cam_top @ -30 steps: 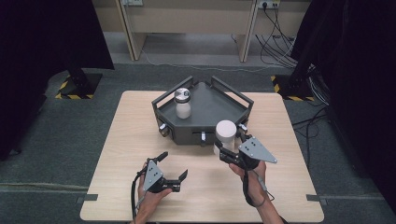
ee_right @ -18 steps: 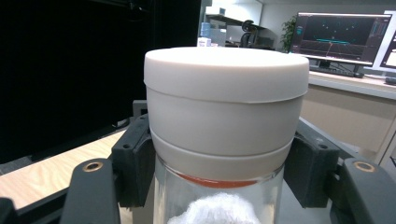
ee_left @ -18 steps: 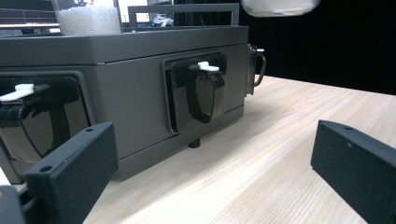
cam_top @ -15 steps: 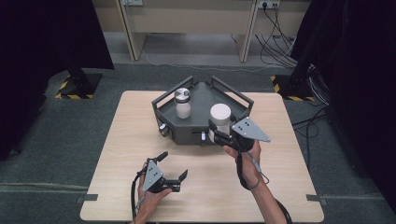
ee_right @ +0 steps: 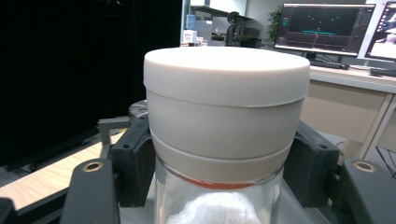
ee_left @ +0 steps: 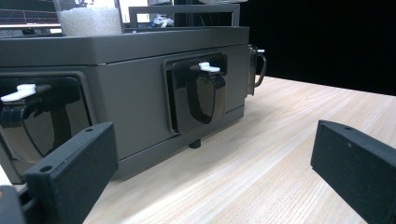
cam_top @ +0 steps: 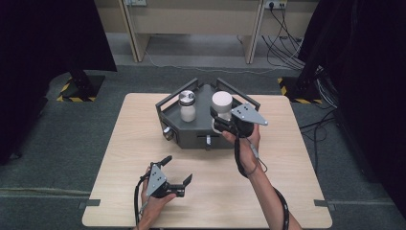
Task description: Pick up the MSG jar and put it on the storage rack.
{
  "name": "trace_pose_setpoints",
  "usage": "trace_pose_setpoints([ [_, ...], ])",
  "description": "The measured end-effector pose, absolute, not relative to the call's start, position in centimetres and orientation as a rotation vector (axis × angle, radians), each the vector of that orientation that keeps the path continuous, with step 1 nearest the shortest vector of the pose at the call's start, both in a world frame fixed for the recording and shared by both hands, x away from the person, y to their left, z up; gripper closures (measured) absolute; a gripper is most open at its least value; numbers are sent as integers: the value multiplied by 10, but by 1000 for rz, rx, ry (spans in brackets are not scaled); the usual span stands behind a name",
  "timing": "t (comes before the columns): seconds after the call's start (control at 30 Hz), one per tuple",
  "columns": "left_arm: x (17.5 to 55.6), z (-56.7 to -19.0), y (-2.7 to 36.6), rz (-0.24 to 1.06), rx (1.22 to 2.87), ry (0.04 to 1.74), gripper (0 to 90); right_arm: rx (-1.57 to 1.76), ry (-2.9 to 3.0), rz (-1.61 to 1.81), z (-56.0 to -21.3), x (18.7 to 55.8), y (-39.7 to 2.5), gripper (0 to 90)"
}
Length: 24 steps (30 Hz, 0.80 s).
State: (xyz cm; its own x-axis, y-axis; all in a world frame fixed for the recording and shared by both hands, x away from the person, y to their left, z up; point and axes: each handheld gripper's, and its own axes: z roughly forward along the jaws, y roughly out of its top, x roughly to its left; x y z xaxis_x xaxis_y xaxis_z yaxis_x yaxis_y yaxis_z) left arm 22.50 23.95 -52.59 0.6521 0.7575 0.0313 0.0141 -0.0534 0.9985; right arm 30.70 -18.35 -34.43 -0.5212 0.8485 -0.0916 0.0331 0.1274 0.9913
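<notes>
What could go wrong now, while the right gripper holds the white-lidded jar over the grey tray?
1. The right gripper clamps the white-lidded jar just under its lid, on smooth glass; it might slip or tilt when lowered.
2. The jar hangs close to the tray rail and near the smaller jar already inside; a careless descent may knock either.
3. The left gripper rests open on the table, so nothing steadies the tray if it is bumped.

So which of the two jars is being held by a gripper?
The white-lidded jar, clamped in the right gripper. The other jar stands alone in the grey tray.
</notes>
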Motion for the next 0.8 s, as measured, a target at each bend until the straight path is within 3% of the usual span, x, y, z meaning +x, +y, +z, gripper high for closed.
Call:
trace_pose_setpoints([
  [0.8, 225, -526, 239, 682, 1522, 664, 2, 983, 1683, 1356, -351, 357, -150, 352],
])
